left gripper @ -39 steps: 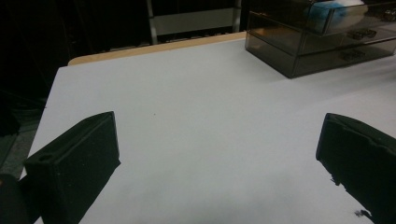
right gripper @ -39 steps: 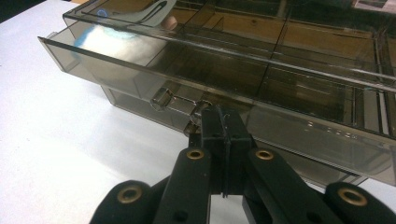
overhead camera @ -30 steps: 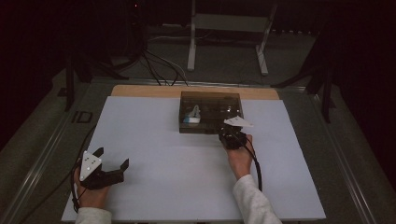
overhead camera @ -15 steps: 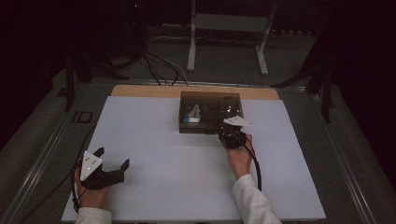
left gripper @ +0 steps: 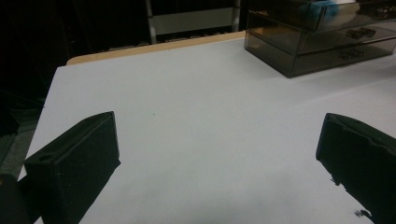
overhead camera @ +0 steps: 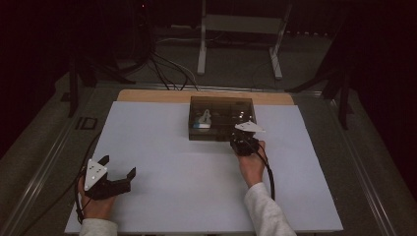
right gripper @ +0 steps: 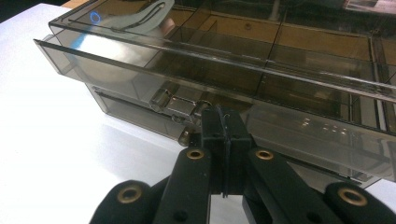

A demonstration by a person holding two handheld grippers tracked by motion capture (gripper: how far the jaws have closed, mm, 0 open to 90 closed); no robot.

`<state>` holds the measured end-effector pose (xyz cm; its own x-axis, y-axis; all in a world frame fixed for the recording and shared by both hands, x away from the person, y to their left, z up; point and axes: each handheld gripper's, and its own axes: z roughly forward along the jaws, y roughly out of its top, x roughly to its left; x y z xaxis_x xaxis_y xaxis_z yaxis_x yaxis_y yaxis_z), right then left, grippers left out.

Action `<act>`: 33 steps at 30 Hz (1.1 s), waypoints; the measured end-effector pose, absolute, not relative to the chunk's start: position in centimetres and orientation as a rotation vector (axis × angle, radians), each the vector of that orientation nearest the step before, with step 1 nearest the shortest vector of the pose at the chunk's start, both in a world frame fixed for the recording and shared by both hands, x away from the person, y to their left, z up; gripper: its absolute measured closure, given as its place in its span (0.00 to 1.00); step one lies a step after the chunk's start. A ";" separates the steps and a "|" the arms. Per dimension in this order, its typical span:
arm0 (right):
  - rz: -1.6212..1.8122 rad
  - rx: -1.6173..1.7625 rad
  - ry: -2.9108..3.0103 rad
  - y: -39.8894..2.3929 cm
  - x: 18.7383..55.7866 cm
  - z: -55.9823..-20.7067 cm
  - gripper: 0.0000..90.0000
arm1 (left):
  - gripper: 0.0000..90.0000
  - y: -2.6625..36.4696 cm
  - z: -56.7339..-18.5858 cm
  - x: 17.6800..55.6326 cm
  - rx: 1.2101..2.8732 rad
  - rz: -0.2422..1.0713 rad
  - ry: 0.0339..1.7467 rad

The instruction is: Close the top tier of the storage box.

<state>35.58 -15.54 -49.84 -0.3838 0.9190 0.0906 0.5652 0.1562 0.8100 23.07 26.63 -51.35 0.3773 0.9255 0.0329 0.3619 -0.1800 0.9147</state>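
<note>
1. A smoky, see-through drawer box [overhead camera: 221, 118] sits toward 12 o'clock on the white table sheet [overhead camera: 162, 147], just short of the bare wooden strip [overhead camera: 147, 95] along the far edge
2. In the right gripper view, its upper drawer [right gripper: 154, 70] is slid a little way out over the lower drawer [right gripper: 140, 114], and a metal pull [right gripper: 180, 105] shows on the drawer front
3. A pale object with a blue part [overhead camera: 203, 119] lies in the 9 o'clock half of the box; what it is cannot be told
4. The right gripper [overhead camera: 244, 142] is at the box's front, at its 5 o'clock corner, with its jaws pressed flat together just at the metal pull; whether they pinch anything cannot be told
5. The right hand [overhead camera: 252, 162] holds that gripper from 6 o'clock, with the cable [overhead camera: 269, 172] trailing back along the white sleeve [overhead camera: 265, 211]
6. The left gripper [overhead camera: 117, 172] lies well apart from the box, toward 8 o'clock on the sheet, with its jaws spread wide and bare sheet between them
7. The left hand [overhead camera: 96, 204] grips it at the near edge
</note>
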 end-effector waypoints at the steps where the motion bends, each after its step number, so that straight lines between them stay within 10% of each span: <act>1: 1.113 1.410 2.013 -15.5 35.6 -49.8 1.00 | 0.01 26.6 -51.3 23.1 1.734 0.784 1.139; 33: 1.077 1.414 1.995 -15.2 36.5 -49.9 1.00 | 0.01 26.7 -51.3 23.0 1.732 0.783 1.140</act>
<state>36.50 -15.16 -49.88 -0.3620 0.9298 0.0657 0.5652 0.1629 0.8087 23.05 26.71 -51.33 0.3765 0.9259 0.0312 0.3614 -0.1778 0.9153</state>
